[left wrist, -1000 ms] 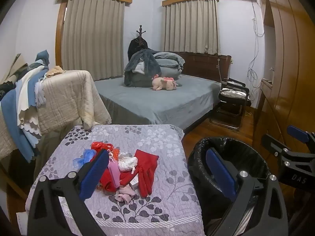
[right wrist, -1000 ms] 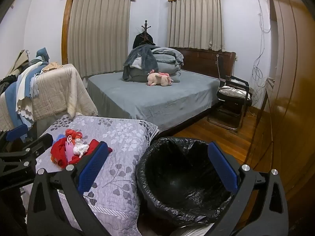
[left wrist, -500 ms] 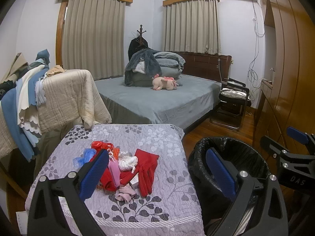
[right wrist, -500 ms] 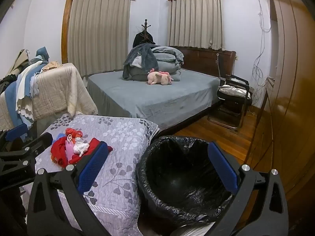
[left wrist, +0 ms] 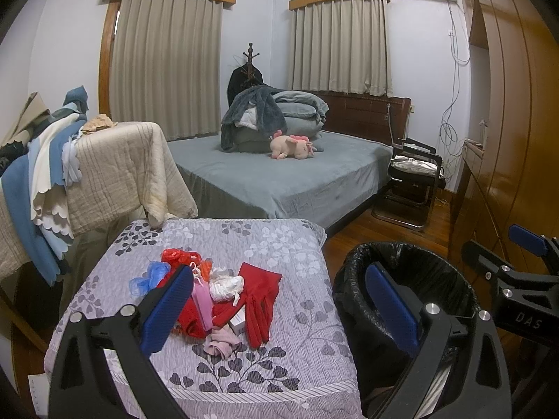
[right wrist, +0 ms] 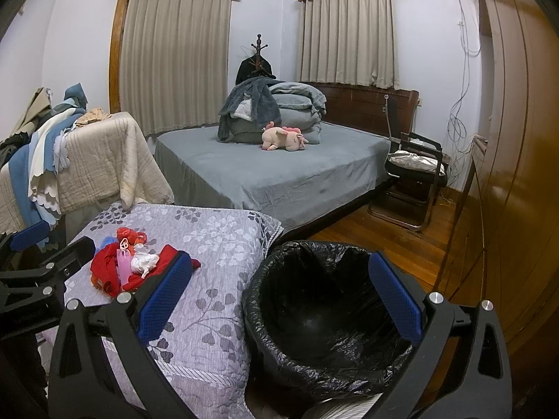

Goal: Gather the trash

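Filling the far side of the room is the bed (left wrist: 279, 178) with its grey cover, folded blankets (left wrist: 276, 118) stacked at the head and a pink plush pig (left wrist: 291, 146) lying in front of them. Nearer to me stands the low table under a lilac leaf-print quilt (left wrist: 223, 314), with a beige quilt (left wrist: 115, 171) draped over furniture just behind it on the left. Beside the table's right edge, on the wooden floor, sits the bin lined with a black bag (right wrist: 325, 310), its mouth wide and nothing visible inside but the dark liner. On the quilt lies the heap of trash (left wrist: 209, 296): a red glove (left wrist: 260, 296) on its right, crumpled white tissue (left wrist: 225, 282), a pink strip, a scrap of blue film (left wrist: 146, 277) on its left and a small pink wad (left wrist: 220, 344) at the near edge. My left tongs (left wrist: 276, 314) hover above the table's near end, spread wide and empty, one blue pad overlapping the heap in view, the other over the bin. My right tongs (right wrist: 279, 300) hang over the bin's mouth, likewise spread wide with nothing between the pads.
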The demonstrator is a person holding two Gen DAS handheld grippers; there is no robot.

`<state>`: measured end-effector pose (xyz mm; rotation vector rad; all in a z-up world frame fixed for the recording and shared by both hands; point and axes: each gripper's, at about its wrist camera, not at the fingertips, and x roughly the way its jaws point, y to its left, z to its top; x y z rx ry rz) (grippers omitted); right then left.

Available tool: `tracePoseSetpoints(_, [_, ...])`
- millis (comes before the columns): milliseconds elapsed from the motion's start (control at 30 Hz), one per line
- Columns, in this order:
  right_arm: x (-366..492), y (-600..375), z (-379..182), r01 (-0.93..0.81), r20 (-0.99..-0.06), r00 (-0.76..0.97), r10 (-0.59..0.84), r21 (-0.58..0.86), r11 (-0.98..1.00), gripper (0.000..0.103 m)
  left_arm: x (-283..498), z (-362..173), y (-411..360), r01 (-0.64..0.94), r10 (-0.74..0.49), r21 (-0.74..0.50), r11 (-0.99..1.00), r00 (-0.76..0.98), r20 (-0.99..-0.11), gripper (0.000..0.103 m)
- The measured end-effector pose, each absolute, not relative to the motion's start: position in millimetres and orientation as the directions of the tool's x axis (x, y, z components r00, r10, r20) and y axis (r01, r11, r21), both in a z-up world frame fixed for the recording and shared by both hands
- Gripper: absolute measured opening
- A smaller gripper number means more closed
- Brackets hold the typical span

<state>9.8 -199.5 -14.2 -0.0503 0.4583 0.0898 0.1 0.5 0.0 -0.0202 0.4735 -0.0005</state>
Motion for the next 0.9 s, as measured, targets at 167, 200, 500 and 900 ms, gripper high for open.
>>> tracePoseSetpoints(167, [9.8, -199.3, -14.3, -0.098, -0.444, 0.893, 0.076, -0.028, 0.995, 0.098, -0.2, 0.0, 0.3, -0.004, -0.006, -0.021, 1.0, 0.89, -0.456, 0.097])
tracePoseSetpoints(200, [9.6, -199.3, -14.2, -0.098, -0.443, 0.893, 0.075, -0.028, 0.995, 0.098, 0.0, 0.0, 0.4, -0.004, -0.006, -0.021, 1.0, 0.89, -0.457, 0.097])
tracePoseSetpoints(500, [10.2, -198.8, -14.7, -0.099, -0.445, 0.892, 0.076, -0.028, 0.995, 0.098, 0.1, 0.0, 0.5, -0.004, -0.007, -0.022, 1.0, 0.889, -0.458, 0.097])
tracePoseSetpoints(900, [11.1, -197.7, -17.5, -0.099, -0.447, 0.891, 0.076, -0.028, 0.995, 0.098, 0.2, 0.0, 0.6, -0.004, -0.007, -0.023, 1.0, 0.888, -0.459, 0.097])
